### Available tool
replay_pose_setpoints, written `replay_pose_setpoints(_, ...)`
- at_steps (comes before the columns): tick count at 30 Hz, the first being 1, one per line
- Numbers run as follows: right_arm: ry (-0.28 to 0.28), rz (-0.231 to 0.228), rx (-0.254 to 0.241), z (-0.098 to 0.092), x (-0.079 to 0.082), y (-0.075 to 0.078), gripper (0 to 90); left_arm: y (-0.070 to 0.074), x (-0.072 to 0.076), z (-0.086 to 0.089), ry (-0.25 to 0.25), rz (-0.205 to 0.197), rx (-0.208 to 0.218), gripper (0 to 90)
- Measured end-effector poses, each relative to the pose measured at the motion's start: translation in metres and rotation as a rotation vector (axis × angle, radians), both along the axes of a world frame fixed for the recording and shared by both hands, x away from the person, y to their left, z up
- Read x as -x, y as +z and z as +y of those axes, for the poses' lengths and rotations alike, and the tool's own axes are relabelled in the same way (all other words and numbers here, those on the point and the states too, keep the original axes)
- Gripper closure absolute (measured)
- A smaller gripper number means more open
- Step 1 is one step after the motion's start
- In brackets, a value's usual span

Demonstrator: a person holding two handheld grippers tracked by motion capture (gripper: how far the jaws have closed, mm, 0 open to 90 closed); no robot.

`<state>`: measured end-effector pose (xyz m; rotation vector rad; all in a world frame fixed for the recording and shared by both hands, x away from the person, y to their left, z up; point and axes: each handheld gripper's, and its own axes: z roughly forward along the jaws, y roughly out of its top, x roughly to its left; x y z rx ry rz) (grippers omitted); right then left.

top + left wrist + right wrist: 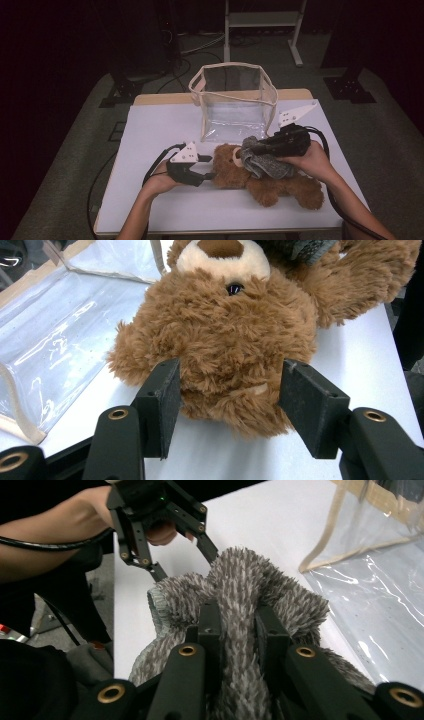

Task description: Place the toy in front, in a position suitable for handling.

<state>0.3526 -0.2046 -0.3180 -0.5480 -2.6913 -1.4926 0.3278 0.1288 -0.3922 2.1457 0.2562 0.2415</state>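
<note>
The teddy bear (267, 182) is laid on its back on the white table (150, 130), directly in front of the clear zip bag (235, 100), whose mouth is left open at the top, presumably so that items can be lowered in.

The left gripper (207, 167) is held level at the bear's head. In the left gripper view the head (220, 345) is bracketed by the two jaws, which stand partly apart; the pads (161, 400) appear to rest against the fur rather than squeeze it. The bear is thereby steadied against sliding.

The right gripper (250, 148) is clamped narrowly on a fold of the grey fuzzy sock (240, 595), which is held draped over the bear's chest (265, 165), just beside the bag.
</note>
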Motion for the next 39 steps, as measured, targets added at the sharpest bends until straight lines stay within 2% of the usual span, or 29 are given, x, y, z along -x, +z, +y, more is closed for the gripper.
replay_pose_setpoints(4,-0.003,-0.002,-0.042,-0.009,0.002,0.006,76.6,0.001,0.0,0.002,-0.003,-0.004,0.003,41.8)
replay_pose_setpoints(9,-0.047,-0.049,-0.069,-0.039,0.014,0.03,76.6,0.002,-0.001,0.002,-0.005,-0.006,0.002,41.7)
replay_pose_setpoints(13,-0.093,-0.089,-0.035,-0.066,0.028,0.047,76.6,0.002,0.0,0.001,-0.006,-0.006,0.003,41.7)
replay_pose_setpoints(15,-0.105,-0.084,-0.017,-0.075,0.031,0.049,76.6,0.002,0.0,0.001,-0.007,-0.004,0.004,41.7)
replay_pose_setpoints(17,-0.116,-0.079,0.022,-0.076,0.031,0.043,76.5,0.002,0.0,0.0,-0.013,-0.003,0.003,41.8)
replay_pose_setpoints(18,-0.114,-0.069,0.025,-0.074,0.03,0.039,76.5,0.002,-0.001,-0.001,-0.013,-0.002,0.006,41.7)
replay_pose_setpoints(20,-0.106,-0.049,0.054,-0.064,0.02,0.023,76.4,0.002,-0.001,-0.003,-0.015,0.003,0.007,41.8)
replay_pose_setpoints(22,-0.082,-0.003,0.063,-0.049,0.007,0.003,76.5,0.002,0.0,-0.005,-0.021,0.004,0.008,41.5)
replay_pose_setpoints(25,-0.036,0.042,0.111,-0.019,-0.008,-0.025,76.5,0.003,-0.002,-0.009,-0.031,-0.003,0.011,40.5)
replay_pose_setpoints(27,0.013,0.061,0.14,0.004,-0.007,-0.04,76.5,0.005,-0.004,-0.013,-0.042,0.0,0.021,39.1)
replay_pose_setpoints(29,0.047,0.064,0.145,0.015,-0.003,-0.045,76.5,0.006,-0.007,-0.018,-0.049,0.003,0.033,36.8)
replay_pose_setpoints(31,0.058,0.061,0.137,0.014,0.002,-0.042,76.5,0.007,-0.012,-0.028,-0.061,0.001,0.032,36.3)
replay_pose_setpoints(33,0.048,0.054,0.119,0.003,0.004,-0.038,76.5,0.006,-0.014,-0.036,-0.068,0.004,0.021,35.9)
replay_pose_setpoints(34,0.037,0.051,0.11,-0.003,0.004,-0.036,76.5,0.005,-0.014,-0.041,-0.074,0.001,-0.005,35.9)
replay_pose_setpoints(35,0.005,0.04,0.095,-0.013,0.005,-0.032,76.5,0.003,-0.013,-0.044,-0.077,0.0,-0.022,36.0)
replay_pose_setpoints(39,-0.1,0.031,0.039,-0.047,0.001,-0.022,76.5,0.0,-0.008,-0.041,-0.112,0.032,-0.029,37.9)
